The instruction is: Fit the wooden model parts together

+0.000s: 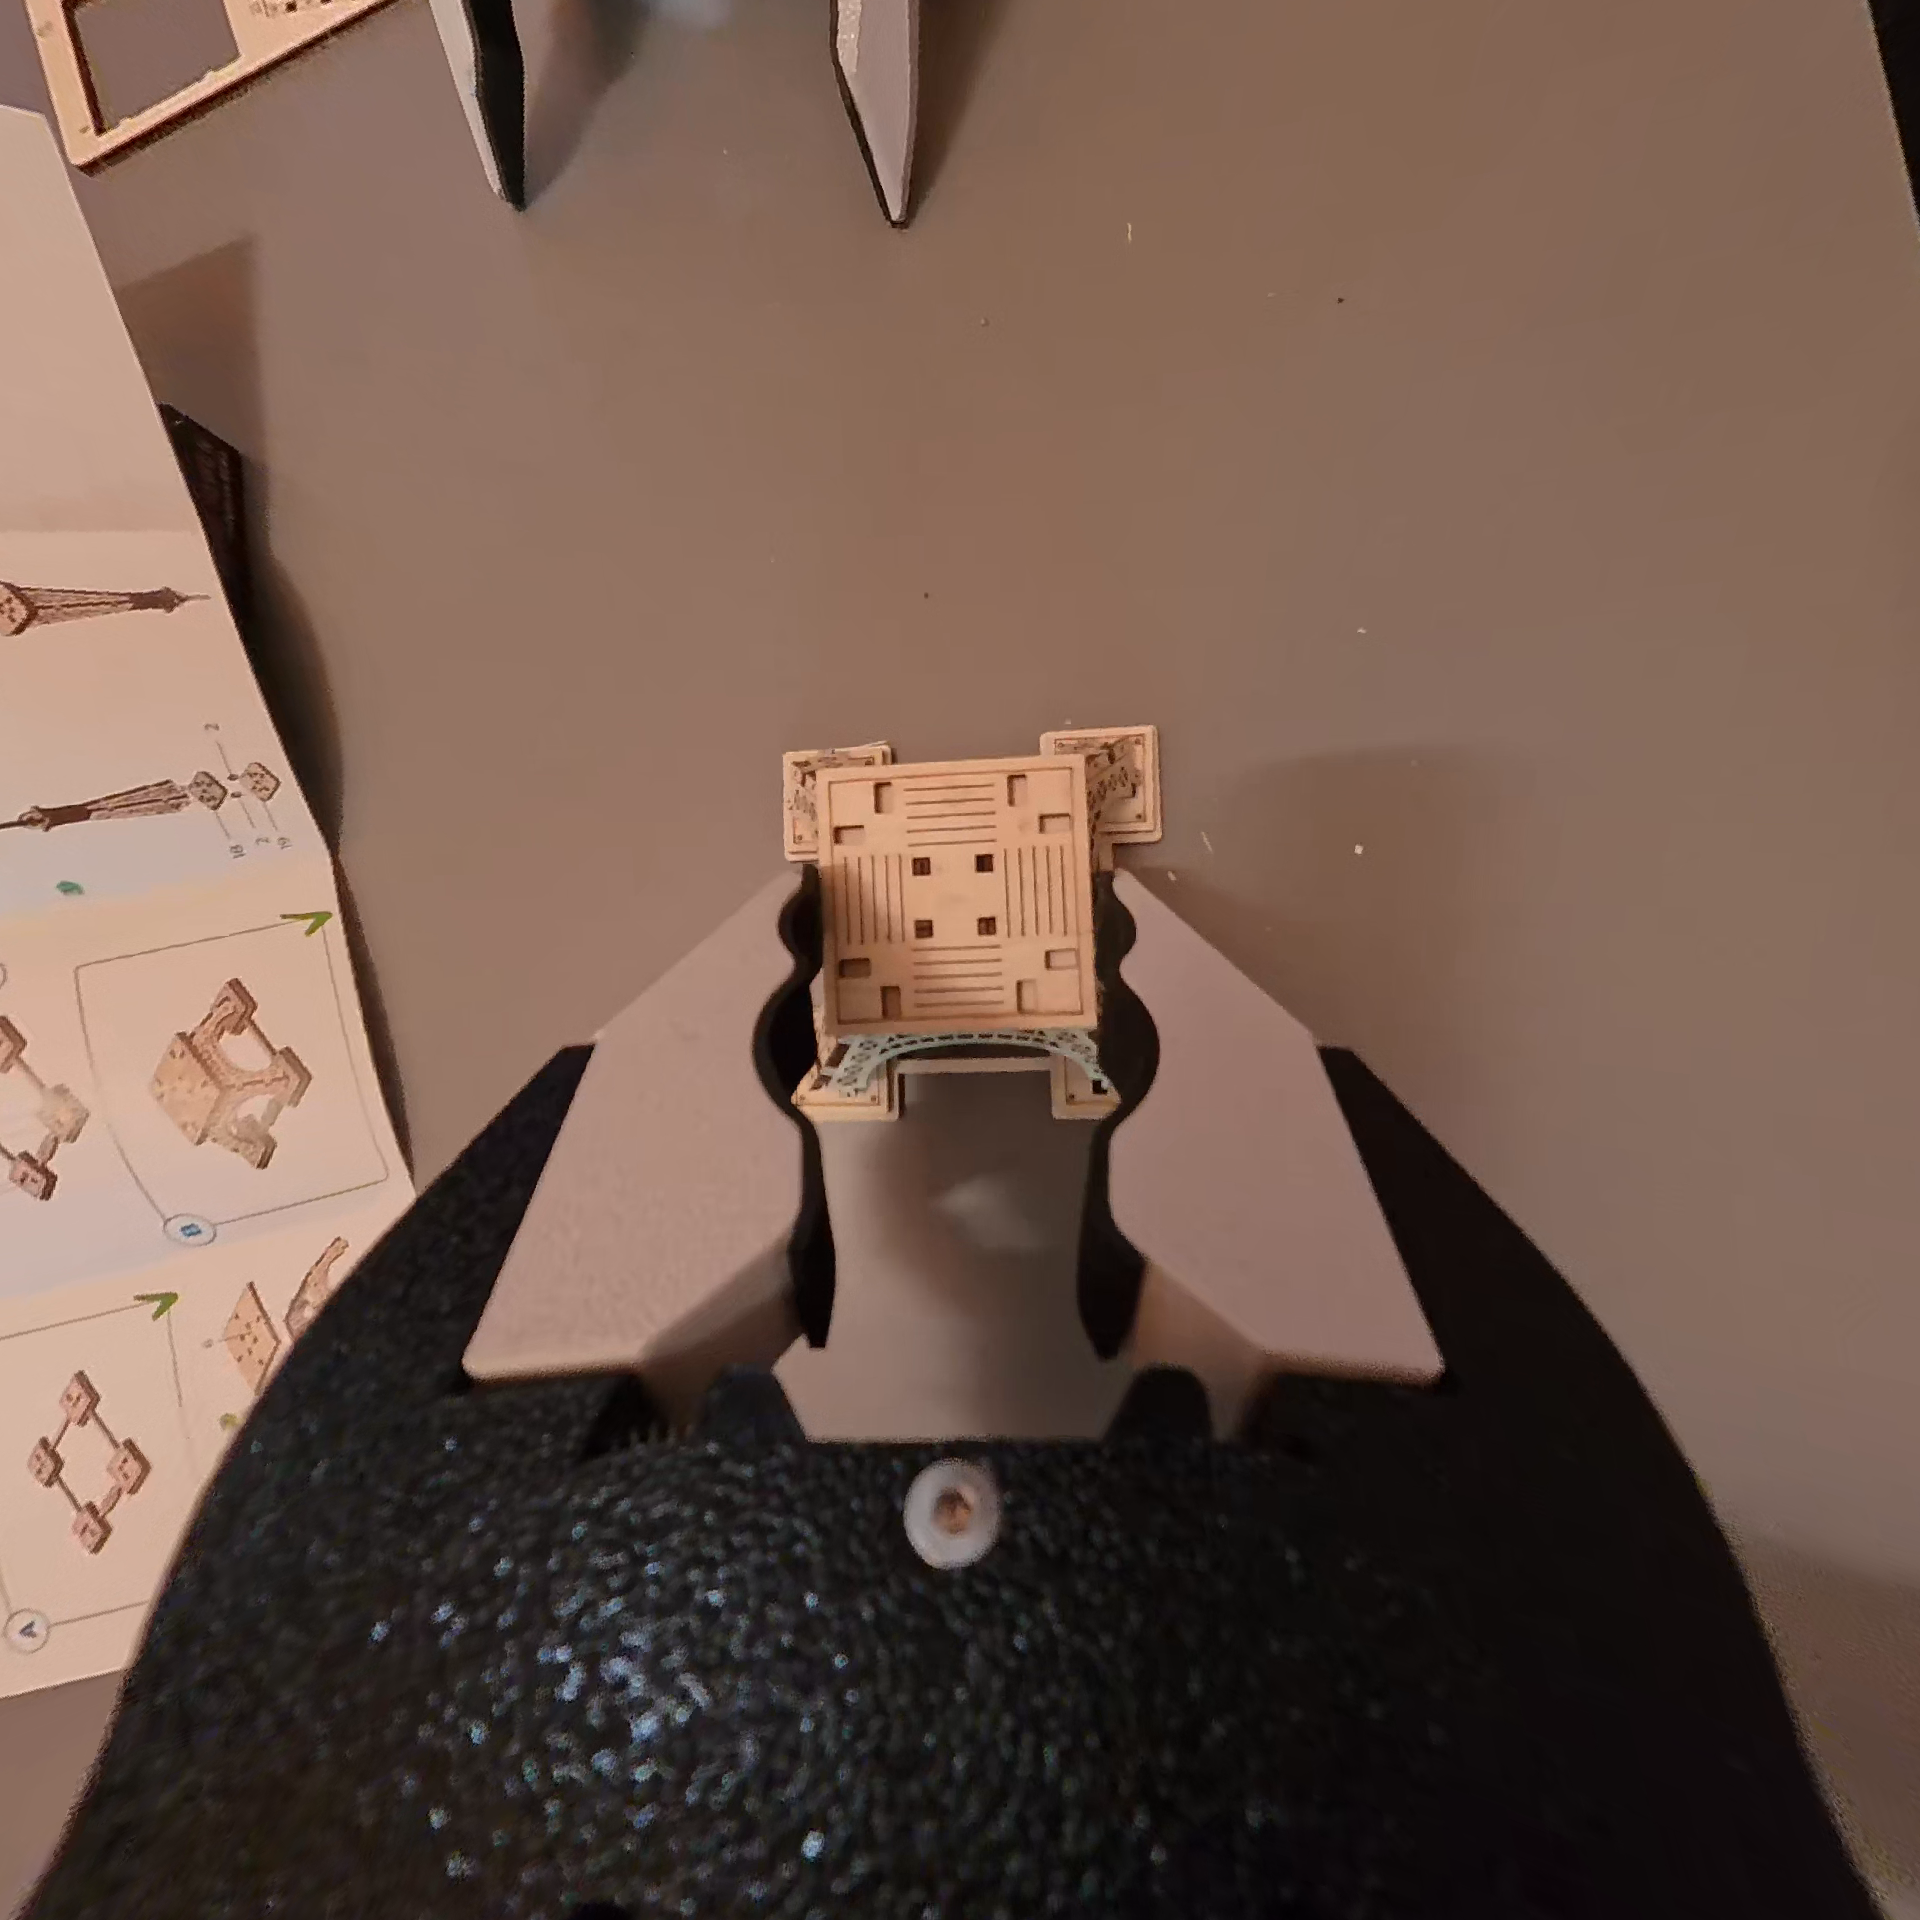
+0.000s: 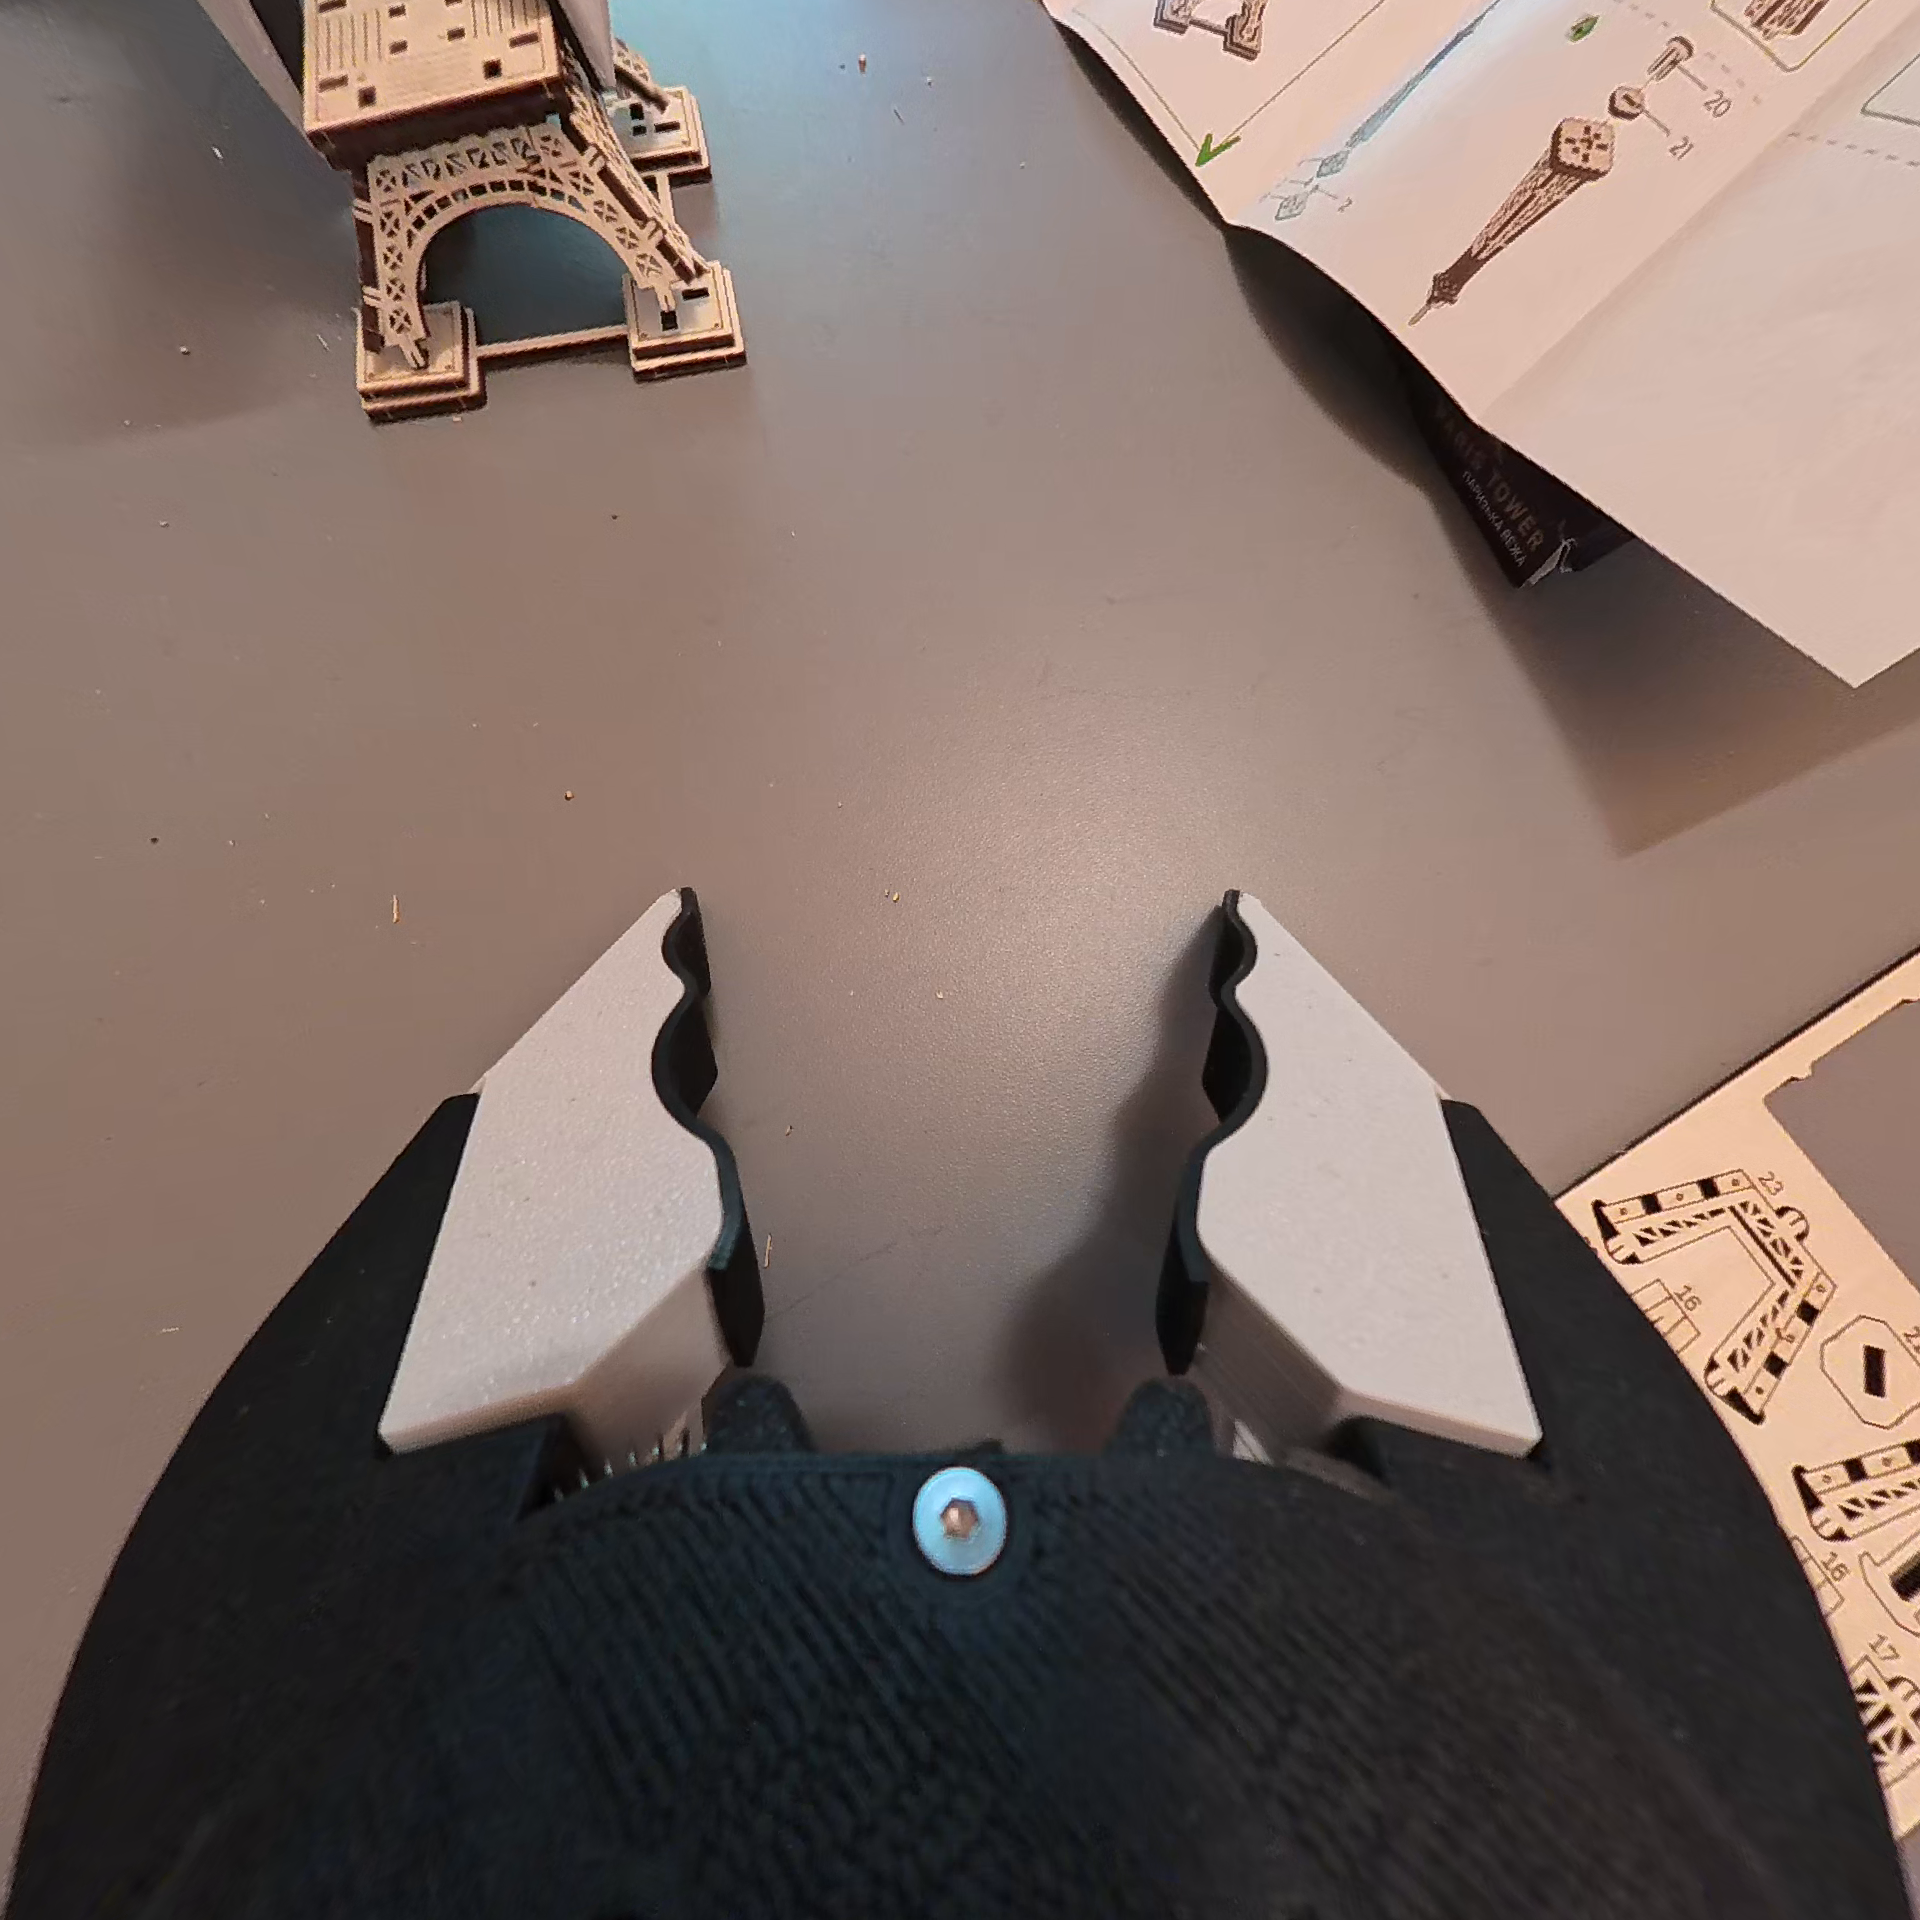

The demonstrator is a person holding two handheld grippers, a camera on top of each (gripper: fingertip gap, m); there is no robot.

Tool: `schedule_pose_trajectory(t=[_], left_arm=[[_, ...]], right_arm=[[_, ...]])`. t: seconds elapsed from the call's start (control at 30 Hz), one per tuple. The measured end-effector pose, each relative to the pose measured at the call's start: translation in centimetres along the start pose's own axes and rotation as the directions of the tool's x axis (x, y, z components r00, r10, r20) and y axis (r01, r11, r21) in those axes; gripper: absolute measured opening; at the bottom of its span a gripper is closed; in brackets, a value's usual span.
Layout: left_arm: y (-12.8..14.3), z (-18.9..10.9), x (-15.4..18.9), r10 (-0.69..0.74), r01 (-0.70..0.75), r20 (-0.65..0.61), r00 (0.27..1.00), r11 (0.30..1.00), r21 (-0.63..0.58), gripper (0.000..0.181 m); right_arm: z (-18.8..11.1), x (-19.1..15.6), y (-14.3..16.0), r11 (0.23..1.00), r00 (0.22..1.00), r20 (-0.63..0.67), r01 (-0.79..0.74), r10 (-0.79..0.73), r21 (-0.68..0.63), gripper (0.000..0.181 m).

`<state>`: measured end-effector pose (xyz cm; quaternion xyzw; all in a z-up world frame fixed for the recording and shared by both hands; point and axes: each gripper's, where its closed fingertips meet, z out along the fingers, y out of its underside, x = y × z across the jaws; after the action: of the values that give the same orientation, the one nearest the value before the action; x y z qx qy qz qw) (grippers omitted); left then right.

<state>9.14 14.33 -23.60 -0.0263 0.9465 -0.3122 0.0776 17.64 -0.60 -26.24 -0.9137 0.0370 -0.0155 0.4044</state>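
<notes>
A: Where is the pale wooden arched tower base sitting?

B: Mid-frame, and the left gripper is squeezing it. The right gripper is hanging wide open, holding nothing.

A: Keep it steady, and press gently!

- One wooden tower base stood on the grey table, with four stepped feet, of which four showed in the right wrist view
- Two grippers were in view: the left gripper and the right gripper, each with two fingers
- One folded instruction sheet lay there
- One dark box lay under it
- Two laser-cut wooden part sheets were counted, one per view; whether they were the same sheet could not be told
</notes>
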Motion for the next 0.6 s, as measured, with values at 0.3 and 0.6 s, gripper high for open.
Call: schedule_pose_trajectory(t=[0.3, 0.6], left_arm=[[0.10, 0.07, -0.19, 0.005, -0.005, -0.044, 0.999, 1.000, 0.007, 0.050], [0.09, 0.10, -0.11, 0.010, -0.009, -0.065, 0.998, 1.000, 0.014, 0.050]], right_arm=[[0.01, -0.01, -0.01, 1.000, 1.000, 0.000, 0.000, 0.000, 0.000, 0.096], [0.00, -0.01, -0.01, 1.000, 1.000, 0.000, 0.000, 0.000, 0.000, 0.096]])
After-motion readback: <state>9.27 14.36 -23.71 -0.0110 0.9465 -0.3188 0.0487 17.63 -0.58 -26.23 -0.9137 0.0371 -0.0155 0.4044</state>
